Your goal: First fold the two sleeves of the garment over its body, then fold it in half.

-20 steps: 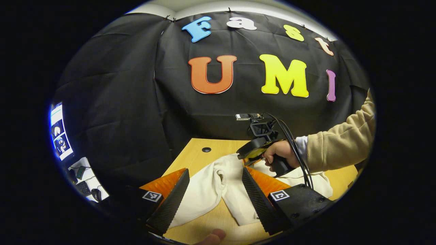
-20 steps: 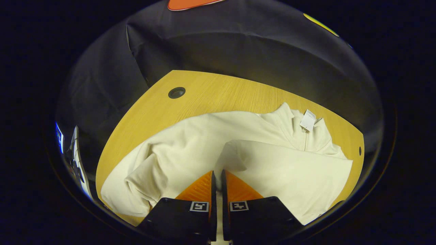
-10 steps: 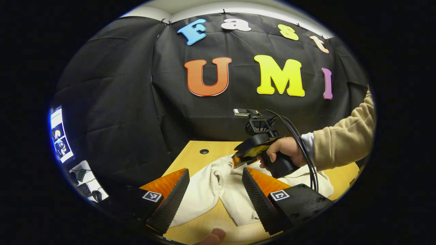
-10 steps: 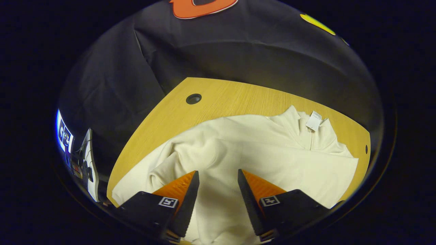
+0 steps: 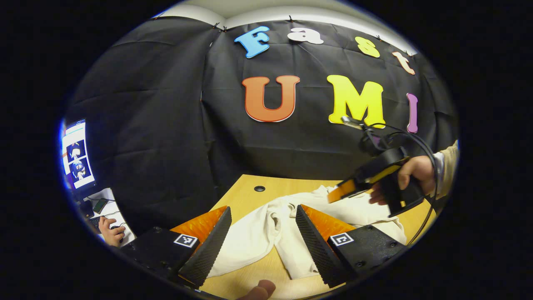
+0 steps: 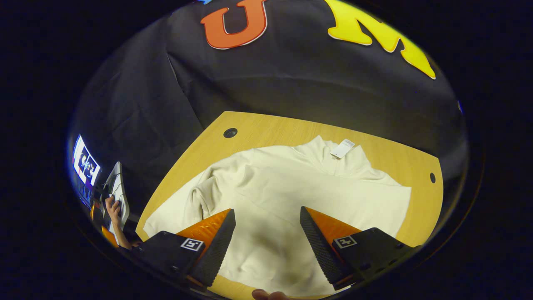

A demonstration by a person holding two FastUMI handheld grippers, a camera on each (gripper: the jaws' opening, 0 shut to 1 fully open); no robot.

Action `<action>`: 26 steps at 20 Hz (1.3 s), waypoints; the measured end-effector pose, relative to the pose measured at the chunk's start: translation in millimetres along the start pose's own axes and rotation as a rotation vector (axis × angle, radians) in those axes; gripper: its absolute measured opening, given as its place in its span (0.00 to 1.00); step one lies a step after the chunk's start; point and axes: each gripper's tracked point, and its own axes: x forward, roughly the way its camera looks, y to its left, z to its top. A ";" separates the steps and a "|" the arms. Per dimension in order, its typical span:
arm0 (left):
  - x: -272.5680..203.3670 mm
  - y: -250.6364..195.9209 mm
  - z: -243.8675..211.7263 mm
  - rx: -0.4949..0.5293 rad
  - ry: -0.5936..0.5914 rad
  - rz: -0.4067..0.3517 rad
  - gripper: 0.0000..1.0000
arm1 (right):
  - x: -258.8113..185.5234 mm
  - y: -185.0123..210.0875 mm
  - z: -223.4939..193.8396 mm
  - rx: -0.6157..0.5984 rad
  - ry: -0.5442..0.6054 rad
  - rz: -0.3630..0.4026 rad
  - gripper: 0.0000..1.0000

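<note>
One garment (image 6: 291, 200), two grippers spread wide

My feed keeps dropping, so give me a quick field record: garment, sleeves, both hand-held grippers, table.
garment: cream pullover lying on the table, collar and tag at the far side
right sleeve: lies folded over the body
left sleeve: bunched at the garment's left edge, not laid flat over the body
left hand-held gripper: open, above the bunched sleeve, holding nothing
right hand-held gripper: open, raised above the body, holding nothing
table: wooden top, bare at the far edge
half fold: not done
</note>
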 end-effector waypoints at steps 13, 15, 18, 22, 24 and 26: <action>9.5 99.6 -100.3 -0.079 0.218 0.288 0.99 | -120.9 -88.6 -90.1 -0.062 -0.049 -0.050 0.97; 6.5 109.0 -122.3 -0.125 0.276 0.336 0.99 | -122.2 -87.9 -103.6 -0.062 -0.021 -0.044 0.97; 2.1 122.2 -153.7 -0.196 0.367 0.410 1.00 | -119.8 -85.0 -110.1 -0.068 -0.009 -0.035 0.97; -11.4 138.0 -195.9 -0.341 0.529 0.533 0.99 | -115.7 -81.7 -122.9 -0.053 0.031 -0.032 0.94; -15.4 144.1 -211.4 -0.405 0.599 0.588 1.00 | -112.2 -80.9 -123.8 -0.058 0.042 -0.035 0.97; -11.3 149.4 -221.9 -0.450 0.648 0.599 1.00 | -108.6 -80.0 -125.4 -0.060 0.055 -0.037 0.94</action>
